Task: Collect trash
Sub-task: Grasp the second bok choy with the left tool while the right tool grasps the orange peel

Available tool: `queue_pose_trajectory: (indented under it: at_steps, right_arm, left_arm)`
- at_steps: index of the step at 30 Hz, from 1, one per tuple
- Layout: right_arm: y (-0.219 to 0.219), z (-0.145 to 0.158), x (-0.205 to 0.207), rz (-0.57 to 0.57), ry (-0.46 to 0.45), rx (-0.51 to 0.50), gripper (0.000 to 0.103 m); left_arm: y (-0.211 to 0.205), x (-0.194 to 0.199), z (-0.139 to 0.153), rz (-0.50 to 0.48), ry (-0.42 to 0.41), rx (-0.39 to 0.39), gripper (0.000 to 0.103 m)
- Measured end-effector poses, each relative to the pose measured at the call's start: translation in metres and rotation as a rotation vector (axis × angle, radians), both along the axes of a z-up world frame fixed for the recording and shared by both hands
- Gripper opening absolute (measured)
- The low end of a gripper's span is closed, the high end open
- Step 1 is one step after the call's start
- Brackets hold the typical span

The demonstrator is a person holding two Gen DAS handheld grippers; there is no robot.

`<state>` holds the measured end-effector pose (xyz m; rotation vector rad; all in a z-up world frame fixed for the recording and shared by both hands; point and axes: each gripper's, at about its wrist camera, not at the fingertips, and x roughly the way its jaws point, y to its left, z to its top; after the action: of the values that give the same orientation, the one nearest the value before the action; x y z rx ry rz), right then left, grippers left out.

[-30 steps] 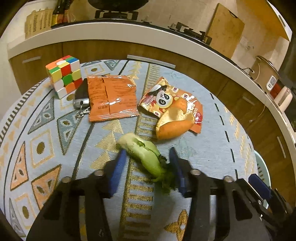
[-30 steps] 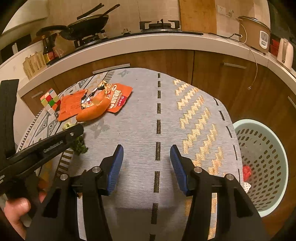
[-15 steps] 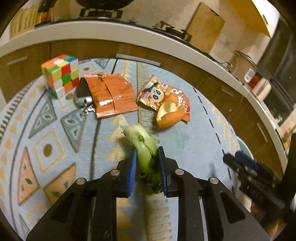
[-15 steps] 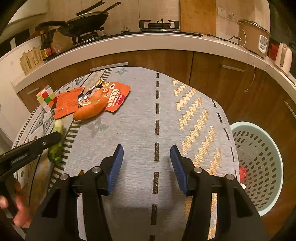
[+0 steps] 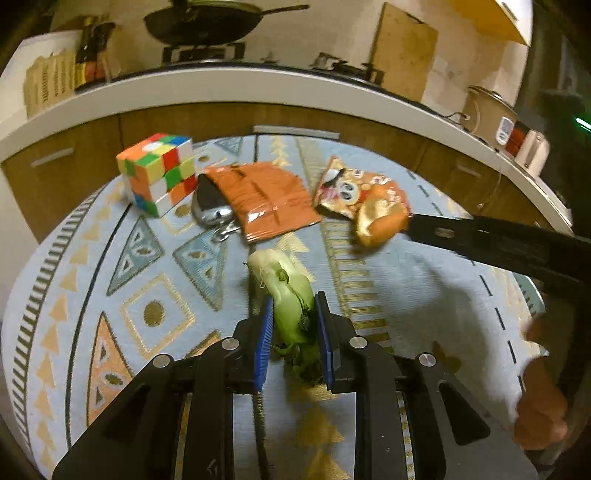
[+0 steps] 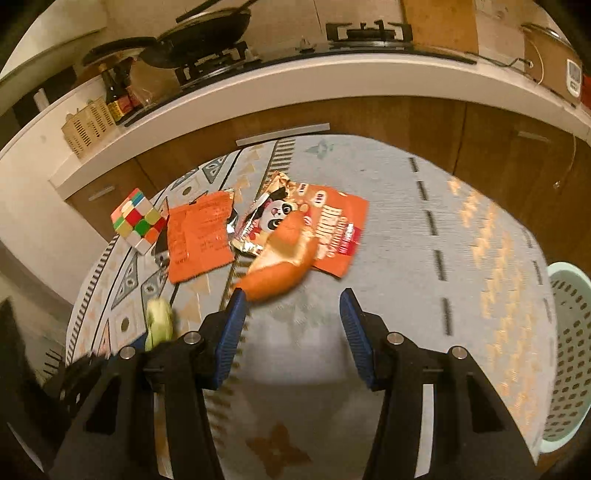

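My left gripper is shut on a green bok choy scrap and holds it just above the patterned table cloth; the scrap also shows in the right wrist view. My right gripper is open and empty, just short of an orange peel that lies on a panda snack wrapper. A flat orange wrapper lies left of it. In the left wrist view the orange wrapper, the panda wrapper and the peel lie beyond the scrap.
A Rubik's cube and a car key sit at the table's far left. A mint laundry-style basket stands on the floor right of the table. A wooden counter with a wok runs behind.
My left gripper closed on the bok choy scrap and lifted it slightly. My right gripper moved forward and left toward the orange peel and panda wrapper, still open.
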<state>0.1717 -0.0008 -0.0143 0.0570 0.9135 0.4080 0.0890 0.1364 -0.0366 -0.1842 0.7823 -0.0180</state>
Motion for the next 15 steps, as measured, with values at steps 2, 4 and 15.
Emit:
queue_pose_trajectory:
  at_steps: [2, 4, 15]
  right_arm:
    - [0.009, -0.006, 0.005, -0.013, -0.001, -0.017, 0.049]
    - [0.016, -0.012, 0.013, -0.021, 0.013, -0.025, 0.052]
    - [0.045, -0.022, 0.022, -0.038, 0.0, -0.03, 0.046]
  left_arm:
    - [0.003, 0.0, -0.001, -0.007, -0.001, -0.025, 0.02]
    - [0.008, -0.001, -0.003, -0.002, 0.002, -0.052, 0.02]
    - [0.009, -0.004, -0.002, -0.02, -0.013, -0.074, 0.02]
